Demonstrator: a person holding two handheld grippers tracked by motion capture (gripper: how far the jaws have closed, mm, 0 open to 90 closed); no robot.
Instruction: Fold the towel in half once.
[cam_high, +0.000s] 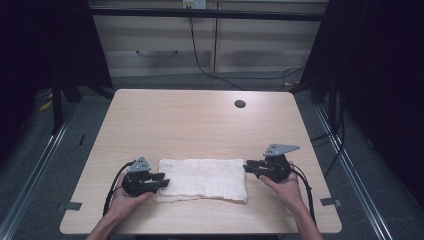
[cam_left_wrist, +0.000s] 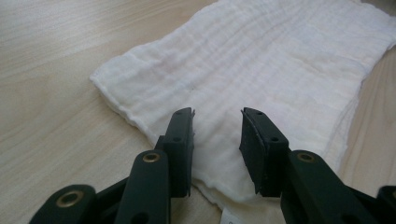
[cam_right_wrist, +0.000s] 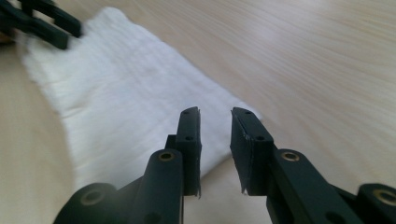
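High view: saw a white folded cloth (cam_high: 202, 179) lying flat on the near half of a wooden table (cam_high: 200, 120), long side running left to right, with a cable hole (cam_high: 240, 104) far off toward the far right. Found the left gripper (cam_high: 161, 179) at the cloth's left end and the right gripper (cam_high: 248, 167) at its right end, each pointing inward along the cloth, probably placed one to an end so the cloth could be folded or lifted evenly. Right jaw tips just beside the right edge; left jaw tips over or at the left edge, contact not clear from this height. Left gripper view: looked along the cloth (cam_left_wrist: 261, 74) from its left end, layered edges showing at the near corner. Fingers (cam_left_wrist: 183, 140) stood partly apart with only a moderate gap, cloth lying beneath and beyond them, nothing pinched between the pads; seemingly hovering just over the near edge. Right gripper view: showed the cloth (cam_right_wrist: 126, 102) stretching away toward the other gripper (cam_right_wrist: 46, 28) at the far end. Fingers (cam_right_wrist: 189, 140) parted by a narrow gap, empty, raised slightly clear of the cloth's corner, holding nothing; picture somewhat blurred at the left side.
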